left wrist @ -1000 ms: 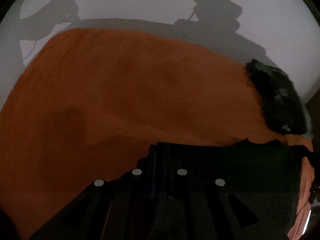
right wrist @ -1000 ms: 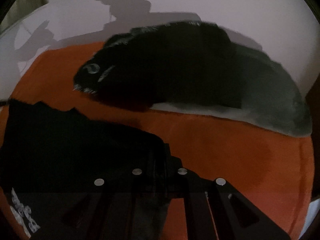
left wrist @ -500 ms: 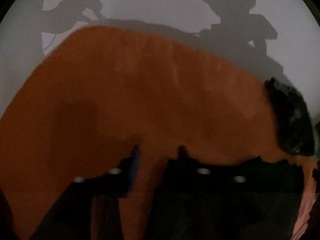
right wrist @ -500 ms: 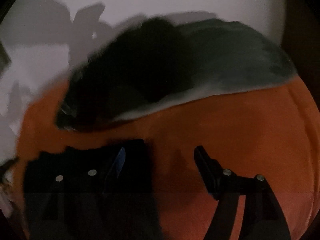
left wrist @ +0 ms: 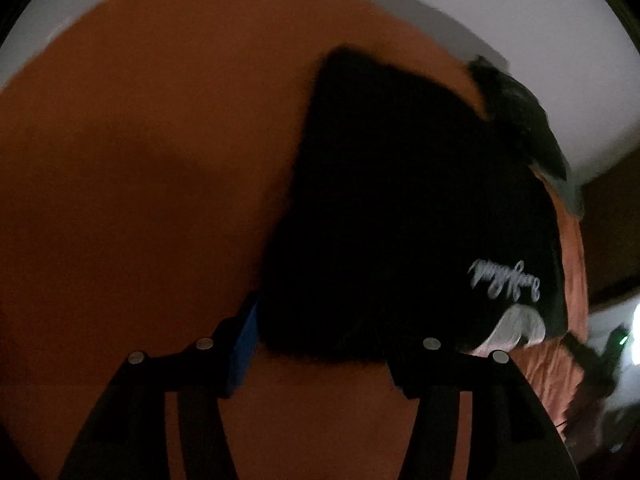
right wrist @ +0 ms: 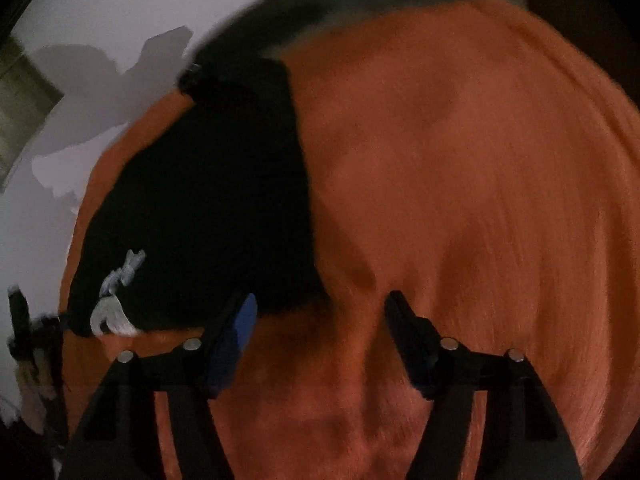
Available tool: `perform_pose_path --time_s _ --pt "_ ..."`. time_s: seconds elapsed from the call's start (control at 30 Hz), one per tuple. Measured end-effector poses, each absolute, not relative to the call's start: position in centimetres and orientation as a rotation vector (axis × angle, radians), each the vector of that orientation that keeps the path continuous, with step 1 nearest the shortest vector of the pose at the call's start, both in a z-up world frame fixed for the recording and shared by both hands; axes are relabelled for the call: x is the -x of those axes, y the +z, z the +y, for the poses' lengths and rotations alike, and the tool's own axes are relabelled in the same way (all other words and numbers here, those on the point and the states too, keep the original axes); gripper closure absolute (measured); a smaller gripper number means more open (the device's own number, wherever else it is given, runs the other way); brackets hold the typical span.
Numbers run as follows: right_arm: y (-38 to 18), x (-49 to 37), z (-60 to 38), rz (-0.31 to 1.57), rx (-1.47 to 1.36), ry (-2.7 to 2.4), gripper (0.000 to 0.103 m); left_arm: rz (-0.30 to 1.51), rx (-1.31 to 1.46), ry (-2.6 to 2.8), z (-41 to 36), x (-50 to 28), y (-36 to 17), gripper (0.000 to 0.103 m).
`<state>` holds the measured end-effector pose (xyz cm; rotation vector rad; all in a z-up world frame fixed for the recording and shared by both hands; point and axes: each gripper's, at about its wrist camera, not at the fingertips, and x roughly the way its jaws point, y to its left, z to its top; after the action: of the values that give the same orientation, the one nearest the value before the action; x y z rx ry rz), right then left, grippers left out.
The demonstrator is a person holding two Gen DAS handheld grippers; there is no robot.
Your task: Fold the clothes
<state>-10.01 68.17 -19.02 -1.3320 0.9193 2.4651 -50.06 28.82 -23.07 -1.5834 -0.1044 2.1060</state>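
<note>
A folded black garment (left wrist: 404, 216) with white script lettering lies on the orange cloth (left wrist: 140, 184). It also shows in the right wrist view (right wrist: 200, 216), left of centre. My left gripper (left wrist: 320, 356) is open and empty, just in front of the garment's near edge. My right gripper (right wrist: 320, 336) is open and empty over bare orange cloth (right wrist: 460, 200), to the right of the garment's near corner. Both views are dim and blurred.
A second dark garment (left wrist: 524, 120) lies behind the folded one at the cloth's far edge, also in the right wrist view (right wrist: 360, 0). A pale wall (left wrist: 540, 12) with shadows stands beyond. Dim objects (left wrist: 600, 356) sit at the right.
Both grippers opened and let go of the black garment, which now lies folded on the orange cloth. Both grippers pulled back from it.
</note>
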Motion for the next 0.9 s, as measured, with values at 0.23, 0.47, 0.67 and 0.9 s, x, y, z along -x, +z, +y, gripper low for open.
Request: perform_pose_path --time_s 0.23,0.47,0.67,0.9 --pt "-19.3 9.4 69.0 1.123 1.228 2.472 0.052 -0.180 1.498 2.179 27.2 50.1 -21.9 0.046" --pt "-20.4 11.8 67.4 1.216 1.207 2.383 0.079 -0.354 1.496 2.207 27.4 51.7 -22.0 0.046" --pt "-20.4 12.3 66.3 1.147 1.197 2.385 0.092 -0.218 1.476 2.265 28.2 50.4 -22.1 0.050" --pt "-19.5 11.0 66.6 1.082 1.189 2.431 0.093 -0.126 1.449 2.199 28.9 49.2 -22.7 0.081"
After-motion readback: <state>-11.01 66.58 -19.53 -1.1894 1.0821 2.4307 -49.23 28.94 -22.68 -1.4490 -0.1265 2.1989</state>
